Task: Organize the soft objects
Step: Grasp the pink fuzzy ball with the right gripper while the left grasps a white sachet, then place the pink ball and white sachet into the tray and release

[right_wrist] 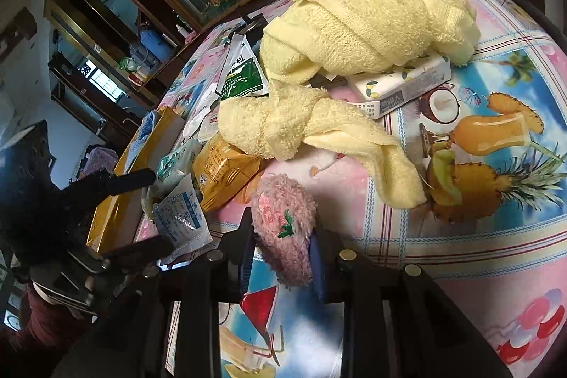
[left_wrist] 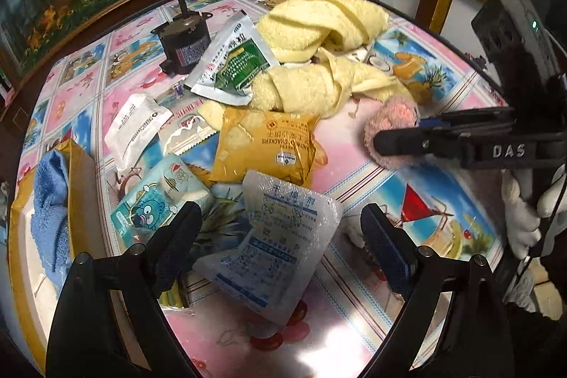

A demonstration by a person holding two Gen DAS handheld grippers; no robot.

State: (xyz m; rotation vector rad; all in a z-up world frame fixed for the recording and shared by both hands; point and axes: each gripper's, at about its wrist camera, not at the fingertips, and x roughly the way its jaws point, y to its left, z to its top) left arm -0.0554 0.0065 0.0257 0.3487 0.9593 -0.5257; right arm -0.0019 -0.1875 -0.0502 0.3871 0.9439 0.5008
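Observation:
My right gripper is shut on a fuzzy pink plush toy, held just above the table; it also shows in the left wrist view. My left gripper is open and empty over a white desiccant packet. A twisted yellow towel lies at the table's middle, also in the right wrist view. A blue cloth sits in a yellow box at the left.
Packets lie around: yellow crackers, a blue tissue pack, a green and silver pouch, a white pouch. A dark motor stands at the back. A white carton lies under the towel. The table edge curves behind.

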